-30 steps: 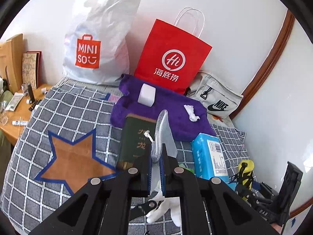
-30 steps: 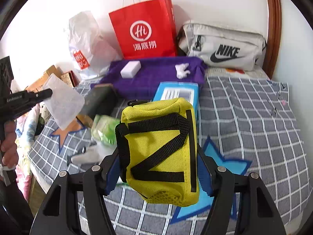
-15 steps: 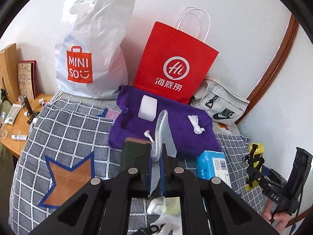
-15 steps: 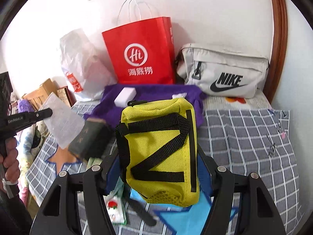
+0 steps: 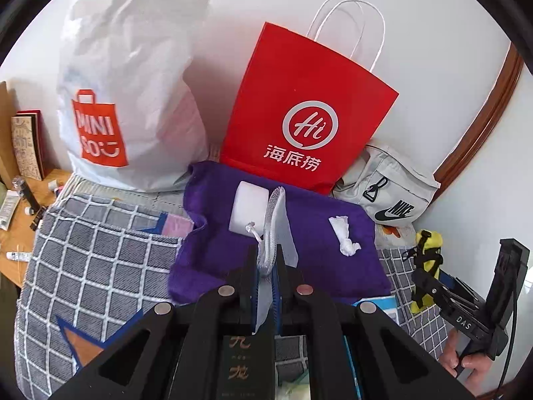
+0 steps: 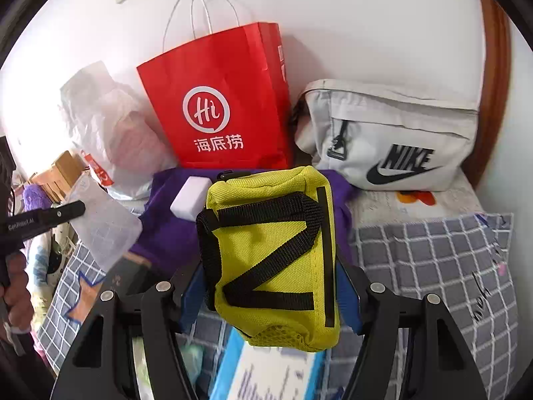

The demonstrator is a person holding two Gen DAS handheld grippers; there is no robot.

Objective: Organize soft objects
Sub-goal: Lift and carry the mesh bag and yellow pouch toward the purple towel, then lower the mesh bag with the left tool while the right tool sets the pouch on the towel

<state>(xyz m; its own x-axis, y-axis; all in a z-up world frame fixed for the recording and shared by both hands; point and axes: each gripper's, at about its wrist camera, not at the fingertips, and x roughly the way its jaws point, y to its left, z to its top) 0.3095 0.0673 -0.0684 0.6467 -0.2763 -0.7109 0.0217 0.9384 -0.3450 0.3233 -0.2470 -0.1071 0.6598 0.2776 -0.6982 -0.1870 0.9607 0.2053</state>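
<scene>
My left gripper is shut on a thin white mesh pouch with a drawstring, held upright over the near edge of a purple towel. On the towel lie a white block and a crumpled white tissue. My right gripper is shut on a yellow pouch with black straps, carried above the bed in front of the towel. The left wrist view shows that yellow pouch at the right; the right wrist view shows the mesh pouch at the left.
Against the wall stand a white plastic bag, a red paper bag and a grey Nike bag. A dark book and a blue pack lie under the grippers on the checked cover. A wooden side table is at left.
Both grippers have moved forward over the bed toward the wall, each still holding its pouch. The bags and towel look nearer; the book and blue pack have slid beneath the grippers.
</scene>
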